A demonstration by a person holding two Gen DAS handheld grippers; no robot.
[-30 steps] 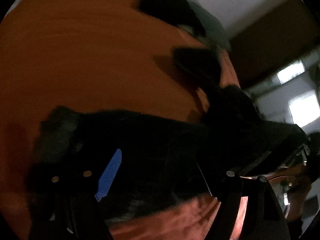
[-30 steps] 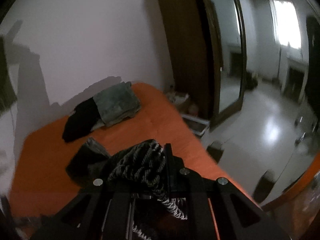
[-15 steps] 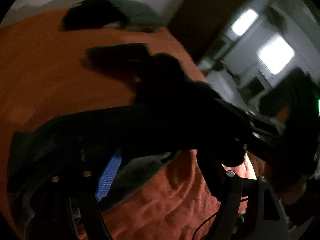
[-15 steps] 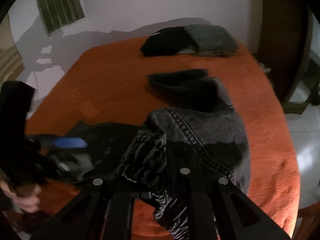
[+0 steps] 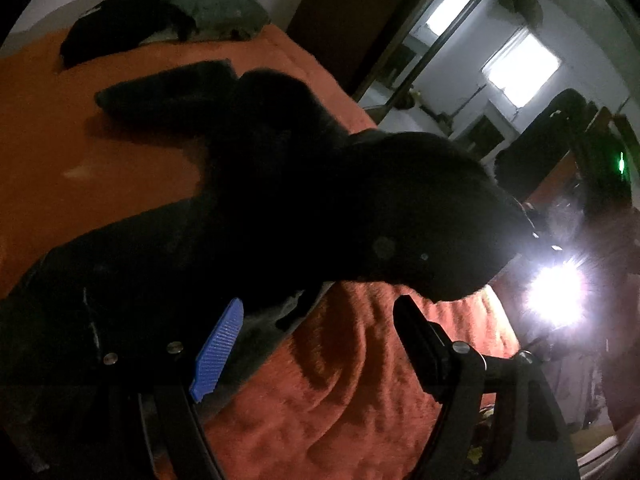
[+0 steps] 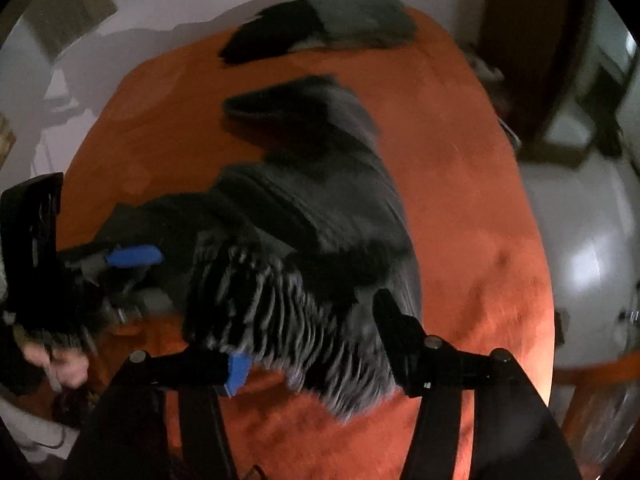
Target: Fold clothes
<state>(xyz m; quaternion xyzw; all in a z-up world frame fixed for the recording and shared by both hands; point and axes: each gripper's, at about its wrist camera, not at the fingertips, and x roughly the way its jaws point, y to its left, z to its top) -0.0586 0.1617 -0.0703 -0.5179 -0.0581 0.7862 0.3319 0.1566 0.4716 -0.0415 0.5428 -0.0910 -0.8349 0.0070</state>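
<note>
Released since a moment ago, dark jeans (image 6: pixel 320 208) slump on the orange bed (image 6: pixel 460 200); right gripper (image 6: pixel 316 344) fingers are opening, left gripper (image 5: pixel 316 320) fingers wide apart.

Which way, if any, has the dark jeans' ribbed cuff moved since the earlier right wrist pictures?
Yes. The ribbed cuff has dropped from the right gripper, whose jaws are opening, onto the orange bedspread, no longer bunched high between the fingers.
</note>
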